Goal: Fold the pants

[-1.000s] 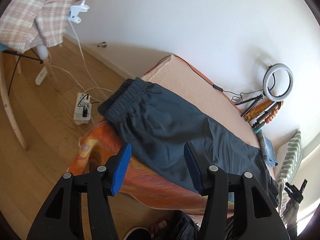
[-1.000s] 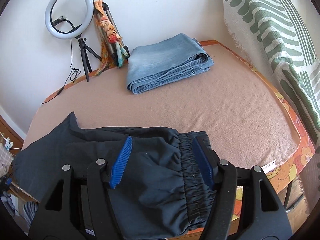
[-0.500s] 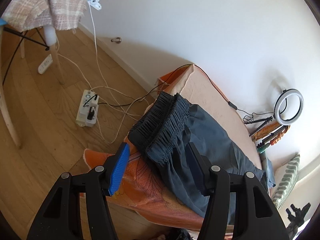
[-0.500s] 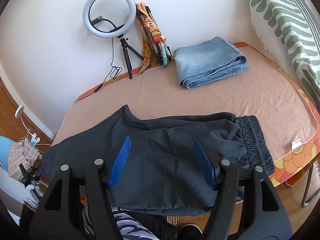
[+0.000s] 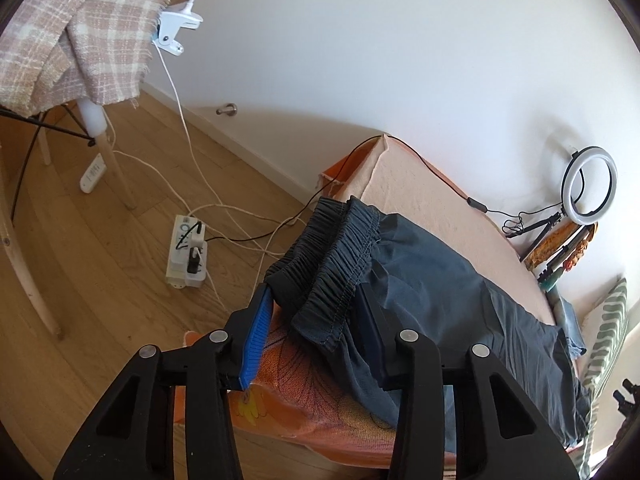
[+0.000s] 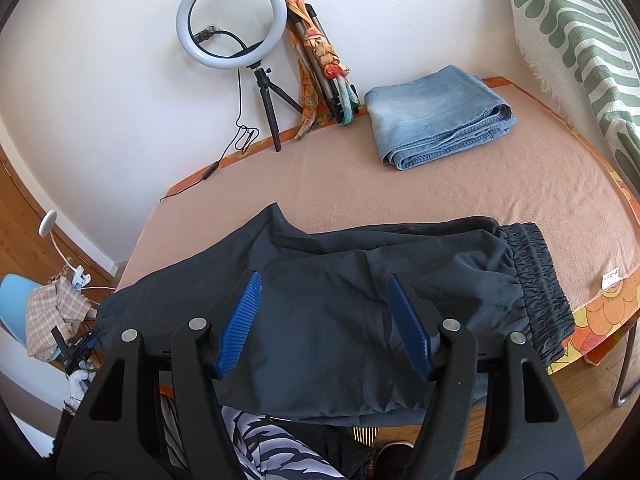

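Across the tan-covered table (image 6: 460, 200) the dark grey pants (image 6: 340, 304) are lying lengthwise, legs doubled over each other, one end hanging off the near edge. I am holding my left gripper (image 5: 316, 332) spread wide around the gathered elastic waistband (image 5: 332, 256) at the table's end, though I cannot tell whether the pads are touching it. My right gripper (image 6: 324, 324) is hovering released above the mid-leg fabric. Folded blue jeans (image 6: 436, 116) are sitting by the ring light (image 6: 232, 20) at the far wall.
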The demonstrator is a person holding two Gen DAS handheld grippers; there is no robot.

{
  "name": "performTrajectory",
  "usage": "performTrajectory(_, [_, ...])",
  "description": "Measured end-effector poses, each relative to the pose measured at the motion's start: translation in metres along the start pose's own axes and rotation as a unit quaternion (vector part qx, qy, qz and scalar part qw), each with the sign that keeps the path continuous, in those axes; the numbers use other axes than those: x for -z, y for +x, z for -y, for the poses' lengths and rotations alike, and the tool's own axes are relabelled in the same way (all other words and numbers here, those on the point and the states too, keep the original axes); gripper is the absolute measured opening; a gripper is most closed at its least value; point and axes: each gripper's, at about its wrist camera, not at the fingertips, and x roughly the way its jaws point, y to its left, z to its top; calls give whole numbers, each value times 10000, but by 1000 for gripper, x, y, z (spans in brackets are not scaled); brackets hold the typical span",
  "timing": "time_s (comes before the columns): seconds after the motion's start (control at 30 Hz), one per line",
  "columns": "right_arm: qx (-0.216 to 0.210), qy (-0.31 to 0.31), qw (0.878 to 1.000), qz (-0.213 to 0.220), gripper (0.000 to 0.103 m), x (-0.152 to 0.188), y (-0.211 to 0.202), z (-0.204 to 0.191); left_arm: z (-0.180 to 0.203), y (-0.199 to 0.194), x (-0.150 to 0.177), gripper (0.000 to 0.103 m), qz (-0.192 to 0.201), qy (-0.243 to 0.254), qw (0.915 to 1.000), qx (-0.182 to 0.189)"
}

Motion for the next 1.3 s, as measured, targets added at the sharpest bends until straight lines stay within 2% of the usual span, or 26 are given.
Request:
performTrajectory(0.03, [-39, 31, 10000, -26, 68, 0, 1, 0, 2, -2, -1, 33, 63, 82, 9999, -67])
performTrajectory(0.1, [-127, 128, 9998, -93, 68, 1, 5, 0, 7, -4, -3, 20, 169, 266, 9993, -202])
performTrajectory(0.37, [-333, -70, 9989, -323, 68, 7, 20, -23, 25, -9, -10, 12, 375, 734, 9965, -128])
performTrajectory(0.5, [-567, -251, 9969, -477, 68, 6, 31, -50, 38, -18, -9, 11, 522, 762, 9956, 156])
performTrajectory(0.67, [-1203, -608, 9869, -892, 68, 5, 56, -107, 71, -28, -5, 10, 617, 1109, 9905, 537])
performTrajectory(0.77, [-1709, -793, 9741, -1247, 69, 5, 82, -156, 91, -29, -1, 10, 590, 1199, 9873, 856])
performTrajectory(0.83, [-2125, -879, 9614, -1511, 71, 4, 105, -194, 107, -27, 6, 10, 523, 1316, 9844, 1049])
performTrajectory(0.87, [-2320, -955, 9537, -1658, 75, 6, 117, -214, 116, -26, 10, 10, 466, 1409, 9824, 1134])
performTrajectory(0.93, [-2613, -997, 9401, -1950, 76, 11, 145, -254, 134, -22, 21, 10, 340, 1607, 9779, 1291])
performTrajectory(1.03, [-3148, -869, 9092, -2584, 78, 25, 191, -306, 158, -16, 37, 10, 231, 1887, 9706, 1474])
performTrajectory(1.1, [-3240, -685, 8966, -2939, 78, 37, 223, -329, 170, -13, 45, 10, 187, 2012, 9668, 1567])
performTrajectory(1.23, [-3219, -506, 8797, -3463, 78, 61, 274, -354, 189, -8, 62, 9, 38, 2187, 9587, 1820])
performTrajectory(1.3, [-3157, -387, 8779, -3580, 78, 68, 289, -355, 198, -6, 71, 7, -47, 2375, 9532, 1869])
